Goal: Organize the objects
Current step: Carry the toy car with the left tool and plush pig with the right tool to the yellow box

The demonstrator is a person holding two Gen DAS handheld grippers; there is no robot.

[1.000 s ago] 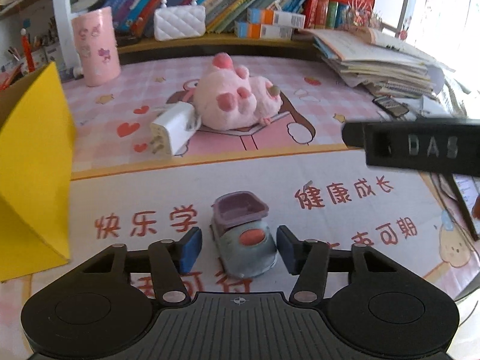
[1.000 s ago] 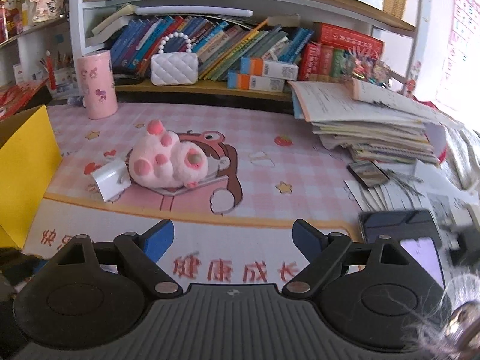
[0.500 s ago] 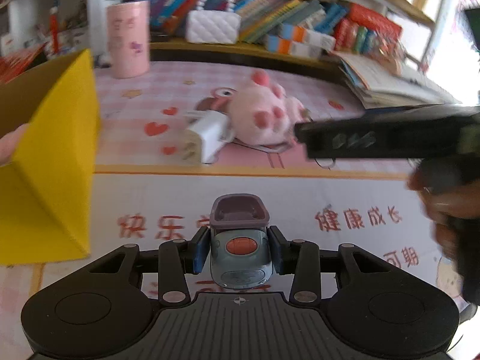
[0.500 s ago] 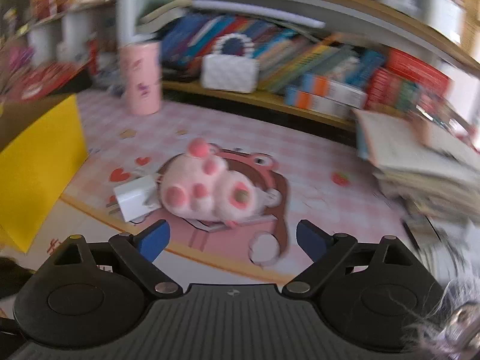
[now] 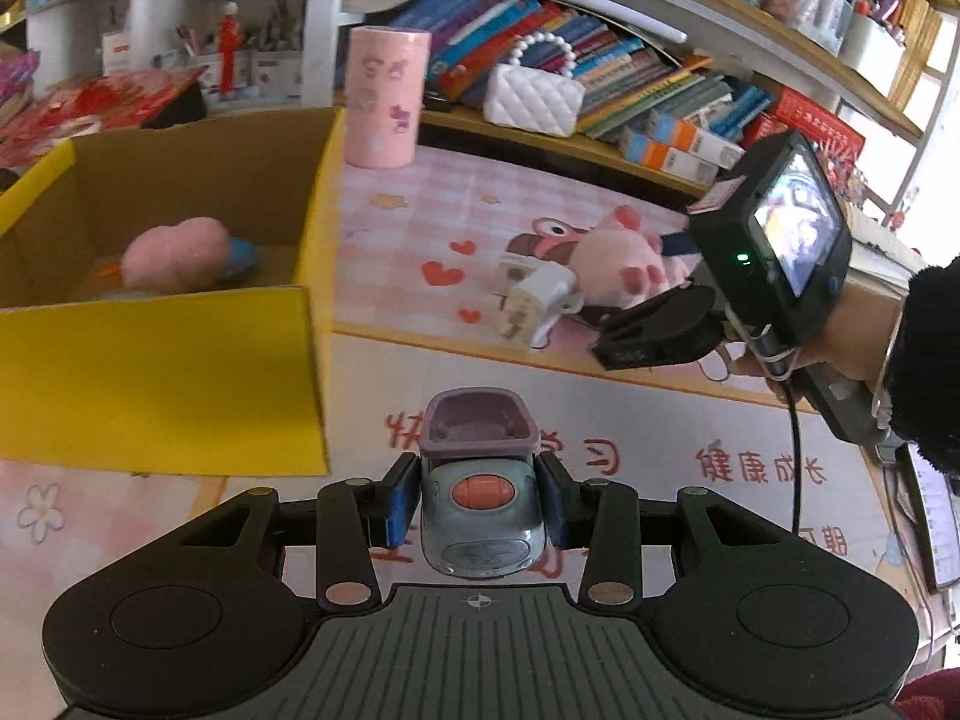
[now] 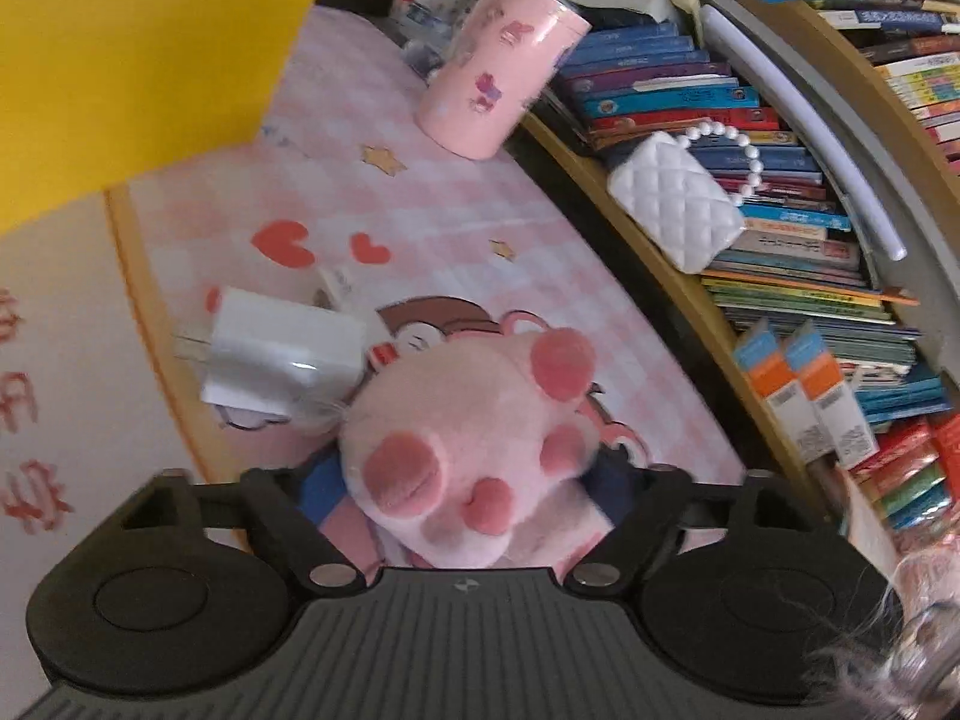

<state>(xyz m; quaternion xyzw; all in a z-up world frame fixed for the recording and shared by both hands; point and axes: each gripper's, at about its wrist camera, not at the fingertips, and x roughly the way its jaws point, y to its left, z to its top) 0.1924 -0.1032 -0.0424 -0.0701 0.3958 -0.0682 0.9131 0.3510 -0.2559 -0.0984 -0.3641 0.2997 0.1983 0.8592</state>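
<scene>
I am pinching the small grey-blue plastic toy car (image 5: 482, 504) between my left jaws; my right jaws are enclosing the pink plush pig (image 6: 474, 450), contact unclear.

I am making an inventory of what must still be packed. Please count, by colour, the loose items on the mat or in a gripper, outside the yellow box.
Pink: 2 (plush toy, cylinder cup)
White: 1 (charger plug)
Grey-blue: 1 (toy car, held between the left gripper's fingers)
Total: 4
</scene>
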